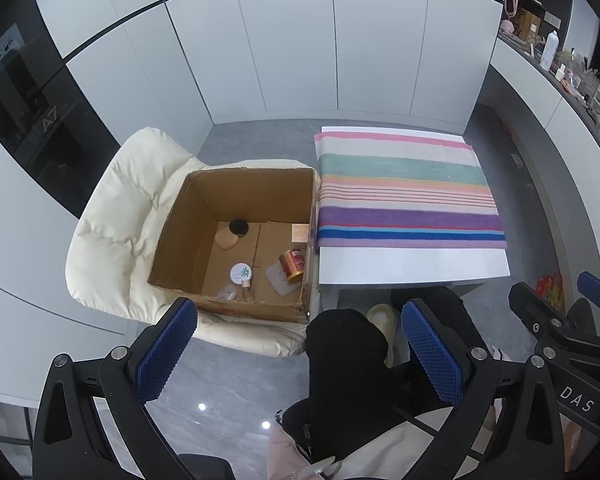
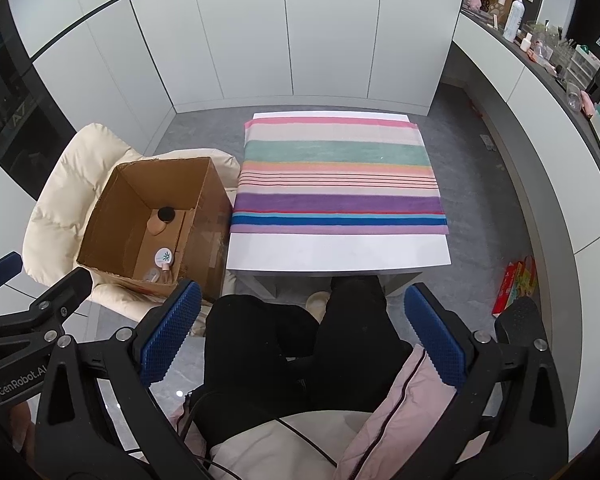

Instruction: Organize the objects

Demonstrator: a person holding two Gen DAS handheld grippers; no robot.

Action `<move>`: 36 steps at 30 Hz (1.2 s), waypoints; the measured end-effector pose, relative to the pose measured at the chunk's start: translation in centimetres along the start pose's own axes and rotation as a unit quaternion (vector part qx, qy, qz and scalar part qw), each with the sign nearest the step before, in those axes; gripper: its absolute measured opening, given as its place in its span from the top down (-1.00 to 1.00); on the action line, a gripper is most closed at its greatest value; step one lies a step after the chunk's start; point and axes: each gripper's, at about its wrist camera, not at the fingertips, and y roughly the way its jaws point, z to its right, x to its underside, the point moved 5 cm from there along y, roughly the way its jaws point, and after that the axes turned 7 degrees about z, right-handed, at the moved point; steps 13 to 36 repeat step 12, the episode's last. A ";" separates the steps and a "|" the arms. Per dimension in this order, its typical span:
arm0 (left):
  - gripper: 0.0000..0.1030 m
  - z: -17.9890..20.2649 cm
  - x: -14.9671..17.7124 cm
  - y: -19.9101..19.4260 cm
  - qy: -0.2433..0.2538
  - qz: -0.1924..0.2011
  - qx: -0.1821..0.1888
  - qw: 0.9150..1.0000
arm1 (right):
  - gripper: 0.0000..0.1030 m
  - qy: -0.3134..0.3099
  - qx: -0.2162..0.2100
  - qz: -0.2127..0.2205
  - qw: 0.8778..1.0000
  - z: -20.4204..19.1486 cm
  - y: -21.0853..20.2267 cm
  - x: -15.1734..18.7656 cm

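- Grippers first, as they are nearest: my left gripper has its blue pads wide apart with nothing between them, and my right gripper is the same — both hang above my lap, well apart from any object.
- Knees of mine, in black trousers, are under the near edge of the white table, so I sit close to it.
- Box is next: the cardboard box stands open on the cream chair, just beside the left edge of the table.
- Inside the box I see the small things lying on its bottom: a red can on its side, a white round jar, a black round object, a beige piece and a few clear small items that I cannot name.
- Table further away carries only the striped cloth; no loose object is on it.
- This fits two stages — the things are gathered into the box and the table is cleared, or they wait in the box to be laid out on the cloth. I cannot tell which.
- For any reach into the box, my judgement is to come from above with the left gripper, because the walls are high and the can may roll when it is touched.
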 end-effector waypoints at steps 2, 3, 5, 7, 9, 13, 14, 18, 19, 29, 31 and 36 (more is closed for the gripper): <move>-0.99 0.0 0.0 0.0 0.000 0.000 0.000 1.000 | -0.99 0.000 0.000 -0.001 1.000 0.0 0.1 0.0; -1.00 0.0 -0.1 0.0 0.000 0.001 0.001 1.000 | -0.99 0.000 0.000 -0.001 1.000 0.0 0.2 0.0; -1.00 0.1 -0.1 -0.1 -0.001 0.002 0.005 1.000 | -0.99 -0.001 0.001 -0.001 1.000 0.0 0.2 0.0; -1.00 0.1 -0.1 0.0 0.001 0.003 0.003 1.000 | -0.99 -0.001 0.002 0.000 1.000 0.0 0.3 0.1; -1.00 0.1 -0.1 0.1 0.002 0.004 0.001 1.000 | -0.99 0.000 0.000 -0.002 1.000 0.1 0.4 0.1; -1.00 0.2 0.0 0.2 0.006 0.003 0.002 1.000 | -0.99 0.003 -0.001 -0.007 1.000 0.1 0.7 0.3; -1.00 0.2 0.0 0.2 0.006 0.003 0.002 1.000 | -0.99 0.003 -0.001 -0.007 1.000 0.1 0.7 0.3; -1.00 0.2 0.0 0.2 0.006 0.003 0.002 1.000 | -0.99 0.003 -0.001 -0.007 1.000 0.1 0.7 0.3; -1.00 0.2 0.0 0.2 0.006 0.003 0.002 1.000 | -0.99 0.003 -0.001 -0.007 1.000 0.1 0.7 0.3; -1.00 0.2 0.0 0.2 0.006 0.003 0.002 1.000 | -0.99 0.003 -0.001 -0.007 1.000 0.1 0.7 0.3; -1.00 0.2 0.0 0.2 0.006 0.003 0.002 1.000 | -0.99 0.003 -0.001 -0.007 1.000 0.1 0.7 0.3; -1.00 0.2 0.0 0.2 0.006 0.003 0.002 1.000 | -0.99 0.003 -0.001 -0.007 1.000 0.1 0.7 0.3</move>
